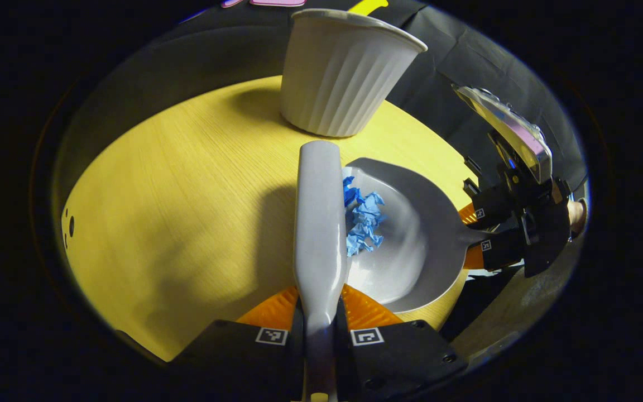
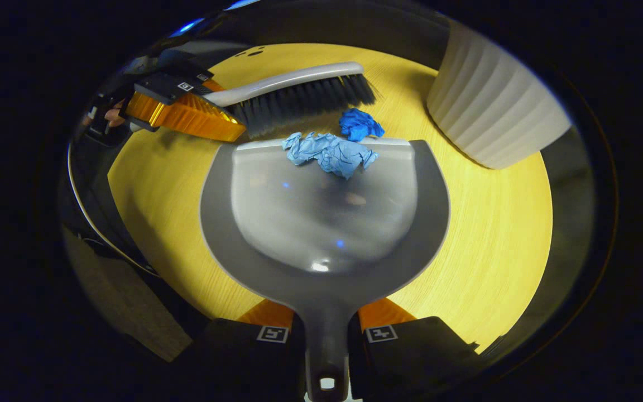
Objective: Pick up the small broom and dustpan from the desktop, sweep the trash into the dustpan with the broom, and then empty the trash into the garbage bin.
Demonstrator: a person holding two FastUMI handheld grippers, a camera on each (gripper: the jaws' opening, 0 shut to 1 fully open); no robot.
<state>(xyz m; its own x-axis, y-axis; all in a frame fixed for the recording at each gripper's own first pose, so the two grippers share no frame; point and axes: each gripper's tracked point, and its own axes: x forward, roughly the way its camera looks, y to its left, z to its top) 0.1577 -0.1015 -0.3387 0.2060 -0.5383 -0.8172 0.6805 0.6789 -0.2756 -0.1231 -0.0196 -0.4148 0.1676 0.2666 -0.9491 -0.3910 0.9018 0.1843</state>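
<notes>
The left gripper grips the broom; the right gripper grips the dustpan; blue paper sits at its lip.

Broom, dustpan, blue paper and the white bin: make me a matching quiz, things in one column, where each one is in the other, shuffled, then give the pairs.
Things:
1. broom
2. dustpan
3. blue paper scraps
4. white ribbed bin

Places:
A. on the dustpan's front lip
B. standing on the yellow table, beyond the dustpan
C. handle held in the left claw
D. handle held in the right claw

Pairs: 1-C, 2-D, 3-A, 4-B
</notes>
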